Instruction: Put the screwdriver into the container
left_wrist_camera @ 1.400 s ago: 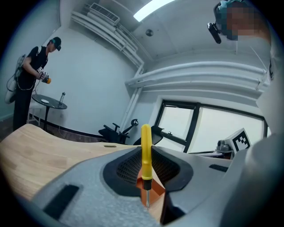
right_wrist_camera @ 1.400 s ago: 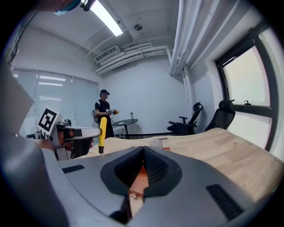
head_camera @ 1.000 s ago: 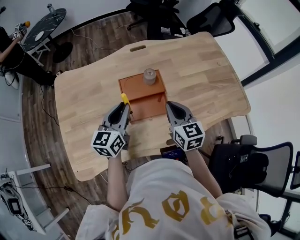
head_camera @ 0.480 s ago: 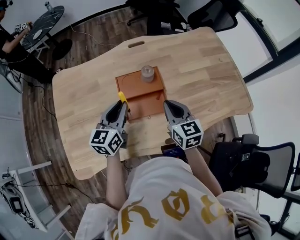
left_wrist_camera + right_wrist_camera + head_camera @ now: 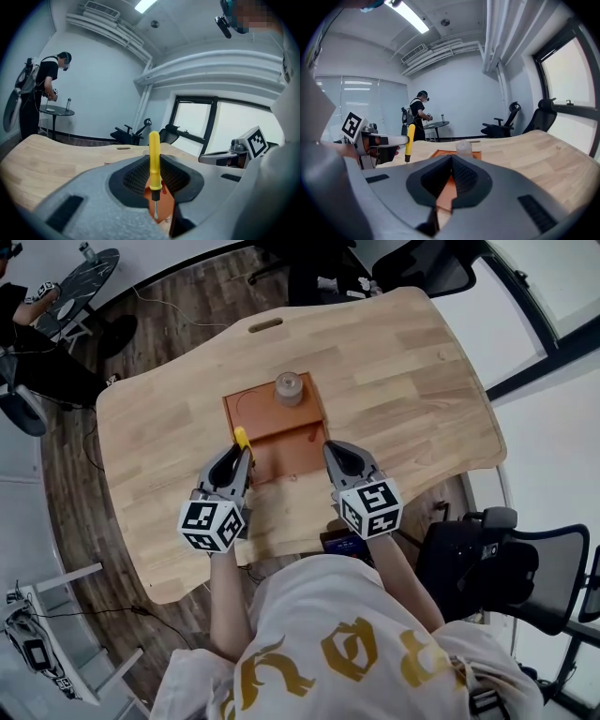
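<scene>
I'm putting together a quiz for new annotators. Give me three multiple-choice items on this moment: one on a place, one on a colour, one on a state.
1. Where does the small jar stand?
A. at the far end of the container
B. on the bare table next to the person
C. on the floor

2. What colour is the handle of the screwdriver?
A. red
B. blue
C. yellow

3. What state is the screwdriver in?
A. lying in the container
B. clamped in the left tongs
C. lying on the table

Answers:
1 A: the head view shows the jar inside the container's far edge.
2 C: the handle is plainly yellow in both gripper views.
3 B: the left gripper view shows the jaws shut on it, so it is not yet in the container.
</scene>
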Motion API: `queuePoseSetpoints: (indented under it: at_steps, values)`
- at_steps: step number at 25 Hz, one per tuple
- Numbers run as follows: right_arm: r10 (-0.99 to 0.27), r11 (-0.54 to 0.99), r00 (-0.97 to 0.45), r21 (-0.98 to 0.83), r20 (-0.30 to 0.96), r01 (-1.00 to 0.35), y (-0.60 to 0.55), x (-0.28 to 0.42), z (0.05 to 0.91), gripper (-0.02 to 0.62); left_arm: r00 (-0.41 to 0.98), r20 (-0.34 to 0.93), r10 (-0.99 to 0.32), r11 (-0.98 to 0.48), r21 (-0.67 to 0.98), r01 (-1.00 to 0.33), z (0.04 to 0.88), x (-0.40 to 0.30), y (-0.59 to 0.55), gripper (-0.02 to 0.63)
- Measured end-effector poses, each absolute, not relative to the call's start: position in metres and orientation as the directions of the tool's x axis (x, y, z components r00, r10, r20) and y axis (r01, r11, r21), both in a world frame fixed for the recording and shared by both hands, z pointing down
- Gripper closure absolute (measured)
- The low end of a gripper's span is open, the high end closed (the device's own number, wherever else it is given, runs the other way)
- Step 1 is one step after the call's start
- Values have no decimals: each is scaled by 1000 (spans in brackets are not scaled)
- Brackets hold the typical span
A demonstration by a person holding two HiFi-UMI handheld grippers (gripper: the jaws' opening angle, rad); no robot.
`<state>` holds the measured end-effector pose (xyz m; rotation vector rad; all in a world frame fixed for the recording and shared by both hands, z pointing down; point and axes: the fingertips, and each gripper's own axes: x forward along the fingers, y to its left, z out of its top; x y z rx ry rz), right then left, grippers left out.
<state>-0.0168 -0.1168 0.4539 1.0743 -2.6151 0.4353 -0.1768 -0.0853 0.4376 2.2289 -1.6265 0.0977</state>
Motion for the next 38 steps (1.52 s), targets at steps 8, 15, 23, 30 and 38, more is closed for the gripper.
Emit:
queuePoseSetpoints:
  at_steps: [8,15,23,30,38]
  values:
    - [-627,658,-666,-183,404,-731,-130,-15,474,584,347,330,-878,-266,268,-926,465,-176,-98,537]
    - [-620,640,-650,-197,439,-743,-138,-12,489,584,355,403,-843,-287,220,-932,489,-176,-106,537]
    - [-616,621,-641,-219,459,-753,-150,-6,501,584,387,491,-780,-350,170,-921,518,-162,-113,537]
    - [-602,612,-630,-222,490,-759,-155,-2,517,584,414,568,-711,-418,132,-899,542,-150,-116,537]
    - [-597,592,-624,-247,505,-767,-160,1,531,584,456,643,-615,-500,130,-856,566,-134,-120,537]
